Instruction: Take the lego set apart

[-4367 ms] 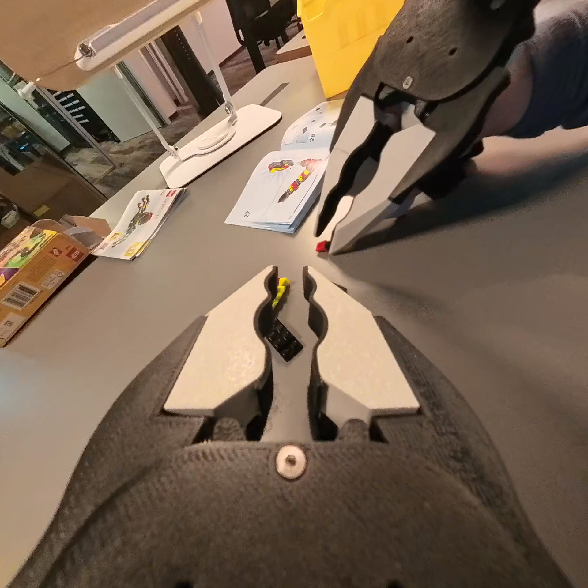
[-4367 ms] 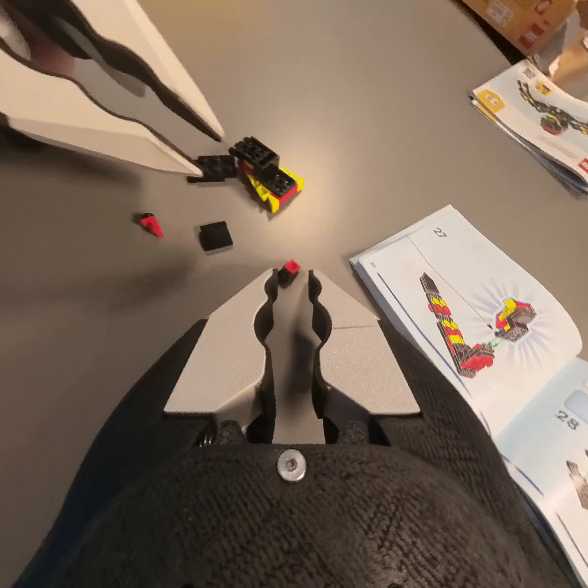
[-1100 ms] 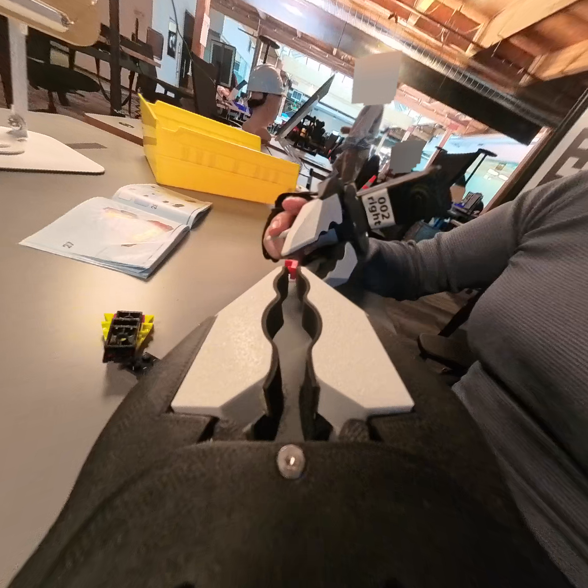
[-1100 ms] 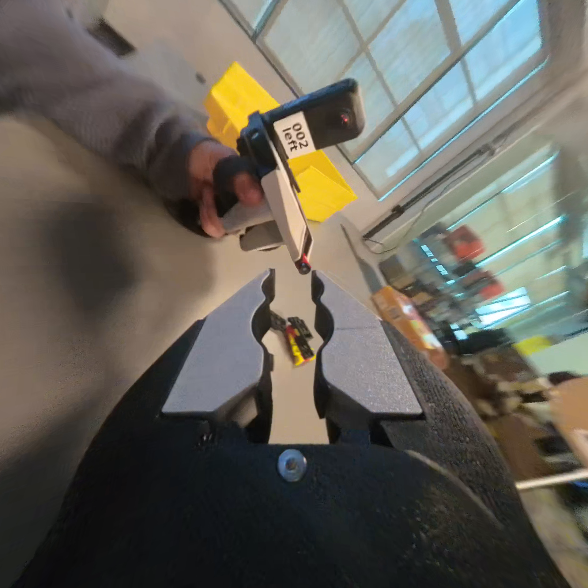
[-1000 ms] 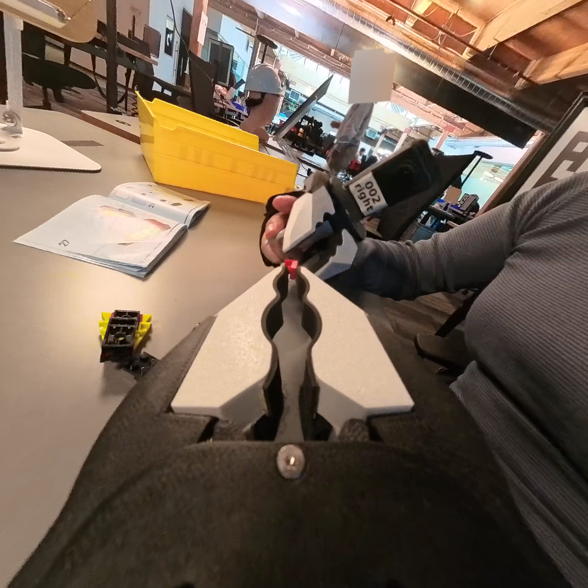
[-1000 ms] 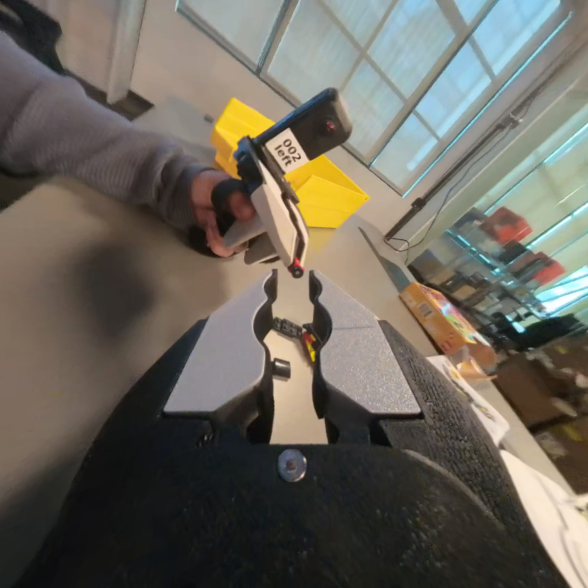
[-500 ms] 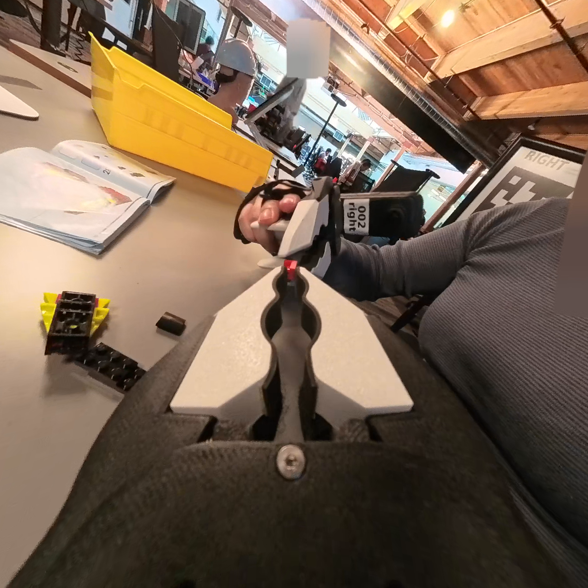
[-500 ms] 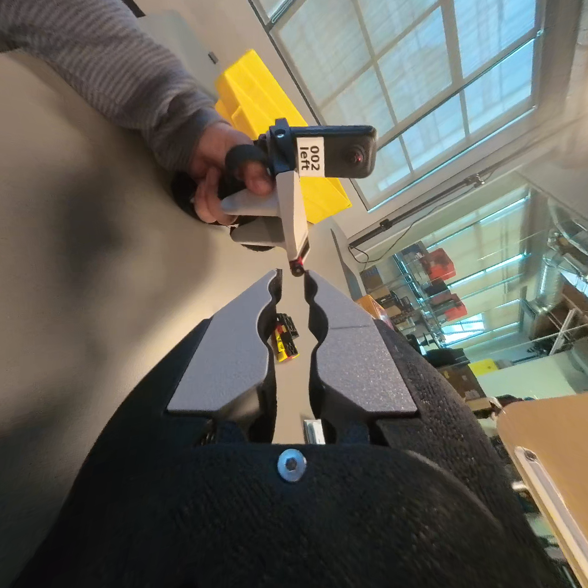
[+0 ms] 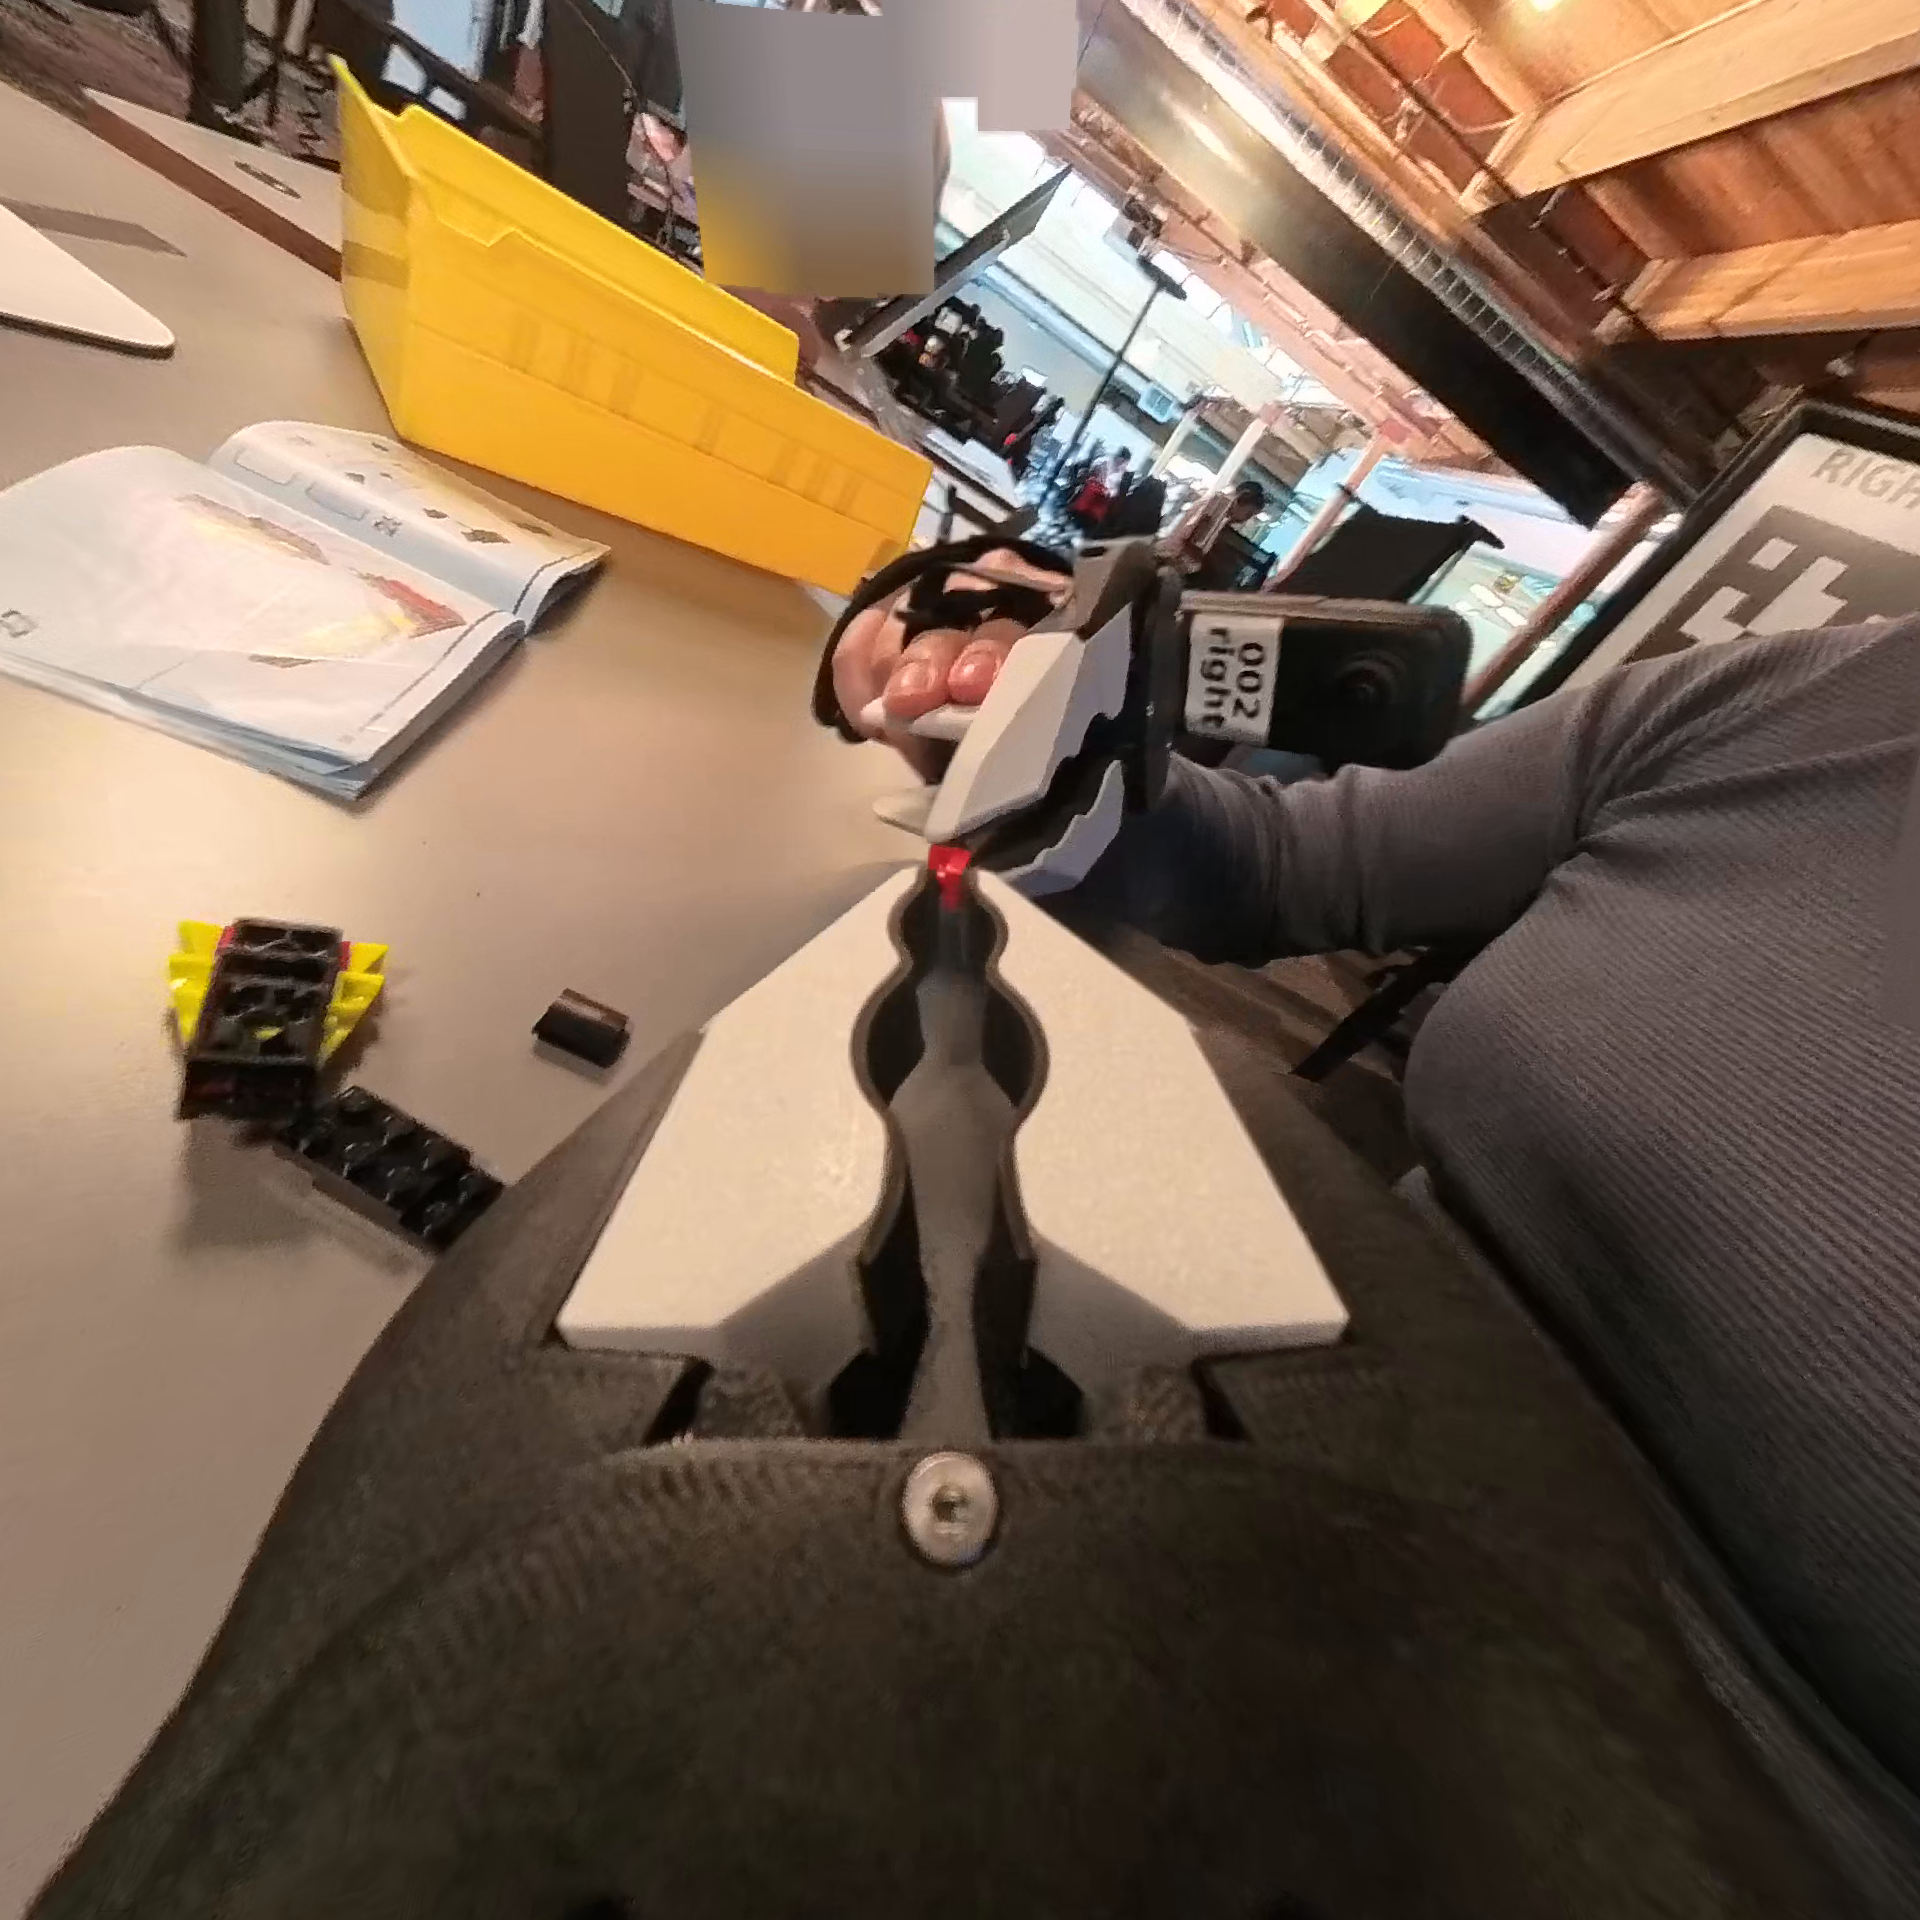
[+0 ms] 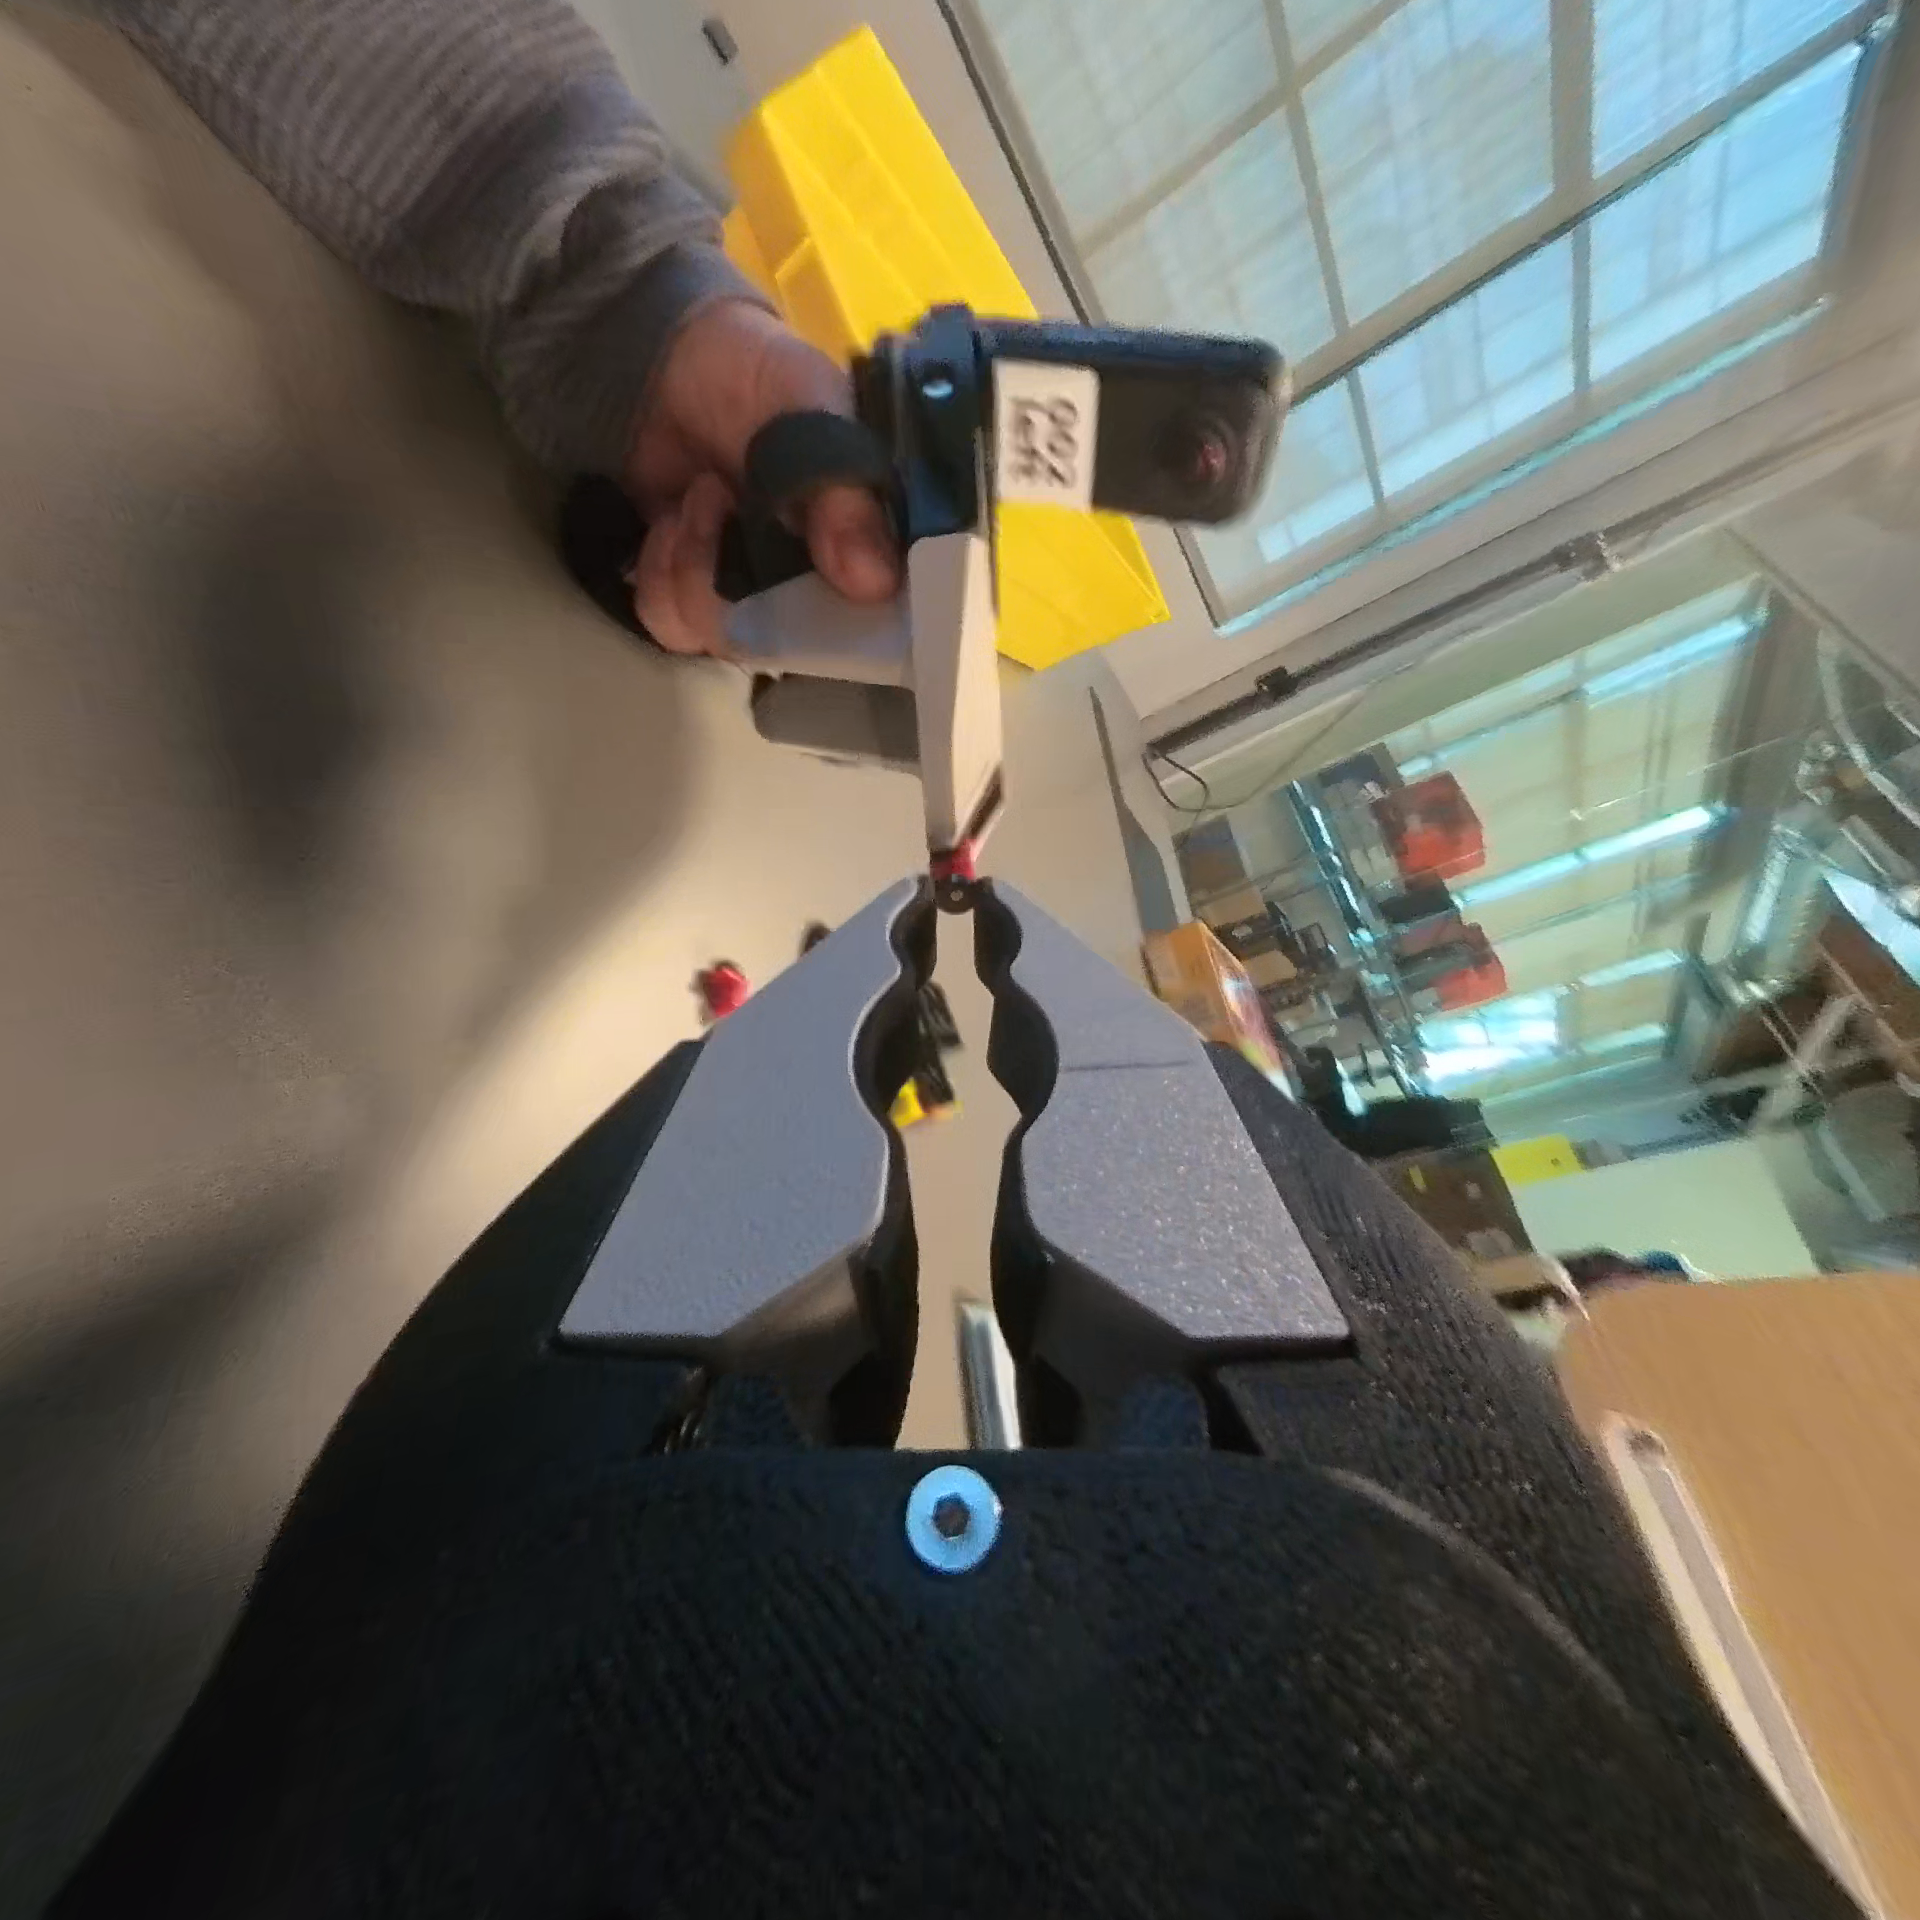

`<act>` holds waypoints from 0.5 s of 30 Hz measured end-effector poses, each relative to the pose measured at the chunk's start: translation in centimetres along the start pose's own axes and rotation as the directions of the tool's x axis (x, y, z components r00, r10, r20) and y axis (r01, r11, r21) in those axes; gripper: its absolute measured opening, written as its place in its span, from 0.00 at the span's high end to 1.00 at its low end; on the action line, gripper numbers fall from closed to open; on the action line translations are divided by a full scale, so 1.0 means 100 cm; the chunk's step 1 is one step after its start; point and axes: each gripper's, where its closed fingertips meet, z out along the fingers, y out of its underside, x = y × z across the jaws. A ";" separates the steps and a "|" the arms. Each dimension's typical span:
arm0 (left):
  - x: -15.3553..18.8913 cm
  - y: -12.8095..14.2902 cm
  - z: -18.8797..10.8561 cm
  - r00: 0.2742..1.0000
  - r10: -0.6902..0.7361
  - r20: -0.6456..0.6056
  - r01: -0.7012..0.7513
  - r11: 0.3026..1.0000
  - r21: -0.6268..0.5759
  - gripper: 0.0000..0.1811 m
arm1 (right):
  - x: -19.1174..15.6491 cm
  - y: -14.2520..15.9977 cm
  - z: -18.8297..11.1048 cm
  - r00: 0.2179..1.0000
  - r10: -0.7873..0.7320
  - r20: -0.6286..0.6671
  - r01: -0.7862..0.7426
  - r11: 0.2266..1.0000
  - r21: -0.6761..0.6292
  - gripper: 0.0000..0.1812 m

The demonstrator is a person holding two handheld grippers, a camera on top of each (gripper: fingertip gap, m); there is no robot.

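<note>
The left gripper (image 9: 948, 883) was raised above the desk (image 9: 644, 790), its two grey fingers (image 9: 769, 1143) pressed together on a small red piece (image 9: 947, 861) at the tips. The right gripper (image 9: 971, 831), held in a person's hand (image 9: 925, 665) with a grey sleeve (image 9: 1455, 790) behind it, came in from the far side with its tips just beside that red piece. On the desk to the left lay a black and yellow lego assembly (image 9: 272, 1003), a black plate (image 9: 390, 1164) touching its near end, and a small black piece (image 9: 582, 1025) close by. Farther off were an open instruction booklet (image 9: 260, 592) and a yellow bin (image 9: 613, 374).
</note>
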 end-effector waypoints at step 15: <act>0.012 -0.076 -0.115 0.681 0.238 0.692 -0.408 0.908 0.090 0.98 | 0.050 0.085 -0.039 0.930 0.142 -0.339 -0.187 0.977 -0.104 0.97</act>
